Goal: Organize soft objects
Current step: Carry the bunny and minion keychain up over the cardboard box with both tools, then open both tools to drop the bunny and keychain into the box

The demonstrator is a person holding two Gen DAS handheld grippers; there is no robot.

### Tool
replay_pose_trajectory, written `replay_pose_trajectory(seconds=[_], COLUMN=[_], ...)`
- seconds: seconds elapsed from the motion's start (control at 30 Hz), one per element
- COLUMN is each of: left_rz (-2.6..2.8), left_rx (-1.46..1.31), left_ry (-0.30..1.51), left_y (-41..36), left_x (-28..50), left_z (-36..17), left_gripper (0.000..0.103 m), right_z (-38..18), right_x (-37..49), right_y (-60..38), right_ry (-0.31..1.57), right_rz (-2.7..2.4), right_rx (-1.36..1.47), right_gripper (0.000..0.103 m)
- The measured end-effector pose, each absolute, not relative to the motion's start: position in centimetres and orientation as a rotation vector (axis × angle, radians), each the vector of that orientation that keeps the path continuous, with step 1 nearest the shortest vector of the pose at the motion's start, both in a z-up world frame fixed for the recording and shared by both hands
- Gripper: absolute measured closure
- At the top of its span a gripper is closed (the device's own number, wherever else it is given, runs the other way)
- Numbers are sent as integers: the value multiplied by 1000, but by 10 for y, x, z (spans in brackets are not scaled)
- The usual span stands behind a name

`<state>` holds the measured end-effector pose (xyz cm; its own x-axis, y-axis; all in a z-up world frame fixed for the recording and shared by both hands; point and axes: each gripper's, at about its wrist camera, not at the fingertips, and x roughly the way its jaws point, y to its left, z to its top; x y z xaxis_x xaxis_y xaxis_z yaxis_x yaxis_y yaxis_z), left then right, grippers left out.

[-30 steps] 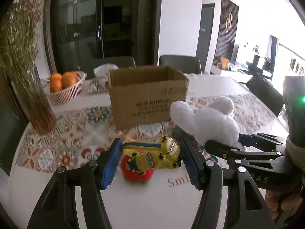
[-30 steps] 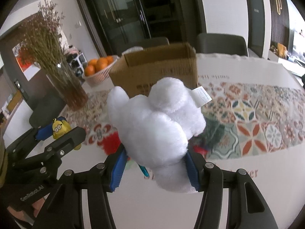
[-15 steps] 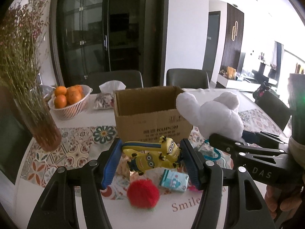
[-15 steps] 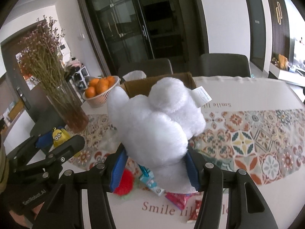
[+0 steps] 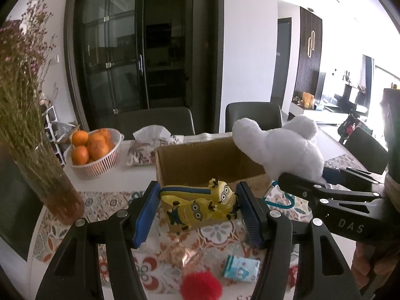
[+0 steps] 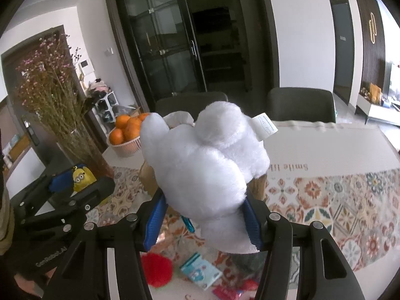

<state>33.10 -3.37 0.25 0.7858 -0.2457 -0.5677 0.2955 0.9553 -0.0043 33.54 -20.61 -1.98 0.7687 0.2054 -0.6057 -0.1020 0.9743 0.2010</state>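
Holding both toys up off the table right now, quick rundown:

Left gripper (image 5: 198, 211): blue pads clamped on a yellow Minions pouch (image 5: 200, 206), squeezed from both sides. It's lifted clear of the table, right in front of the near wall of the cardboard box (image 5: 207, 161).

Right gripper (image 6: 201, 221): jaws pinched in on the lower part of a white plush toy (image 6: 205, 165), which bulges way out above the fingers. White sewn-in tag (image 6: 265, 126) sticks out on its right side.

Plush vs box: from the left wrist view the plush (image 5: 280, 150) hangs up at the box's right end, about level with the rim. Can't tell if it's over the opening or just beside it.

Box: open top, sits on the patterned table runner (image 6: 337, 197). Inside looks dark, can't make out any contents.

Leftovers on the table: red fuzzy pom-pom (image 5: 201, 286), small light-blue packet with a cartoon print (image 5: 240, 267), crinkly copper-coloured wrapper (image 5: 186, 255), and a teal carabiner (image 5: 282, 200) by the box's right corner. All lying loose below the grippers.

Background stuff: white basket of oranges (image 5: 92, 150), tissue pack (image 5: 152, 147) just behind the box, glass vase of dried flowers (image 5: 37, 155) at the left.
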Motion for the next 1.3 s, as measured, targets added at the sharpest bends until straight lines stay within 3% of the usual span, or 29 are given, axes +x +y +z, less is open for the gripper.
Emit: replay_pose_trajectory(seconds=[0.53, 1.3], left_rz=[-325, -381], left_rx=[95, 149], left_ry=[652, 979], left_y=[-38, -60], left_x=[409, 509], left_z=[13, -51], left_gripper=[41, 41], right_z=[2, -75], right_x=[422, 530], right_y=[-211, -220], right_ry=[776, 1121], right_rz=[194, 274], right_rx=[116, 249], right_gripper=[45, 45])
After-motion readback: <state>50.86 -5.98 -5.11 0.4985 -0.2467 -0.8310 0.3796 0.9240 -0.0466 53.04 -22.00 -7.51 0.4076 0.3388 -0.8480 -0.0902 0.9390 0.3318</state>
